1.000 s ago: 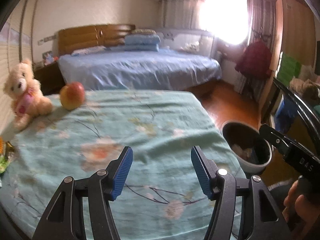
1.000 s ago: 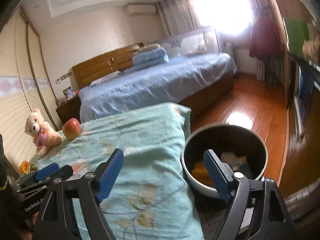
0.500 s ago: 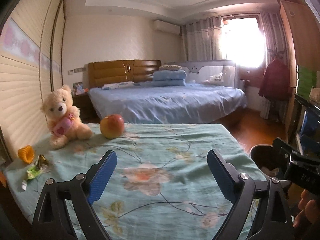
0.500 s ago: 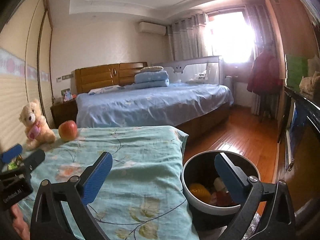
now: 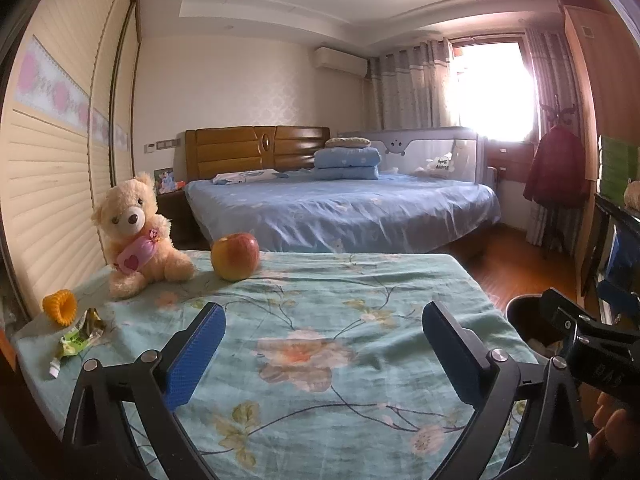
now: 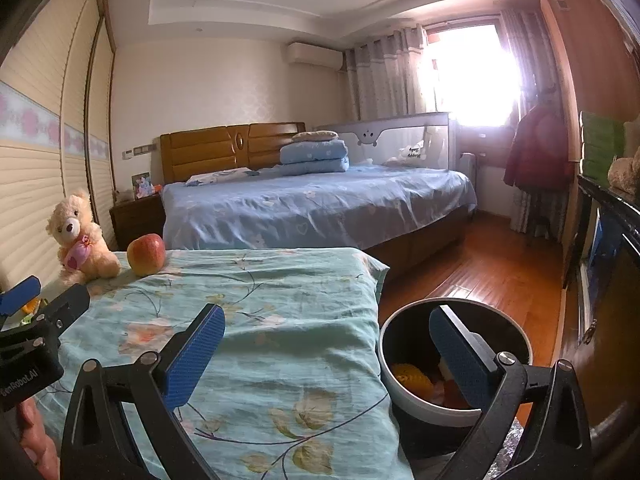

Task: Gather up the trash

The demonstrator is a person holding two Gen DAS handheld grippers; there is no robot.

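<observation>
Wrapper (image 5: 78,339) beside orange ring (image 5: 60,306), near bear (image 5: 134,232).

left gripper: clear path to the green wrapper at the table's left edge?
Probably yes. The left gripper is empty, jaws opening, and bare cloth lies between it and the green wrapper. The orange ring beside it is the only crowding.

The left gripper (image 5: 322,354) is opening with nothing between its jaws over the floral tabletop (image 5: 320,320), a green wrapper (image 5: 78,340) lying far left.

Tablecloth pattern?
Pale teal cloth with pink flowers and dark branching stems; clearest in left wrist view.
</observation>
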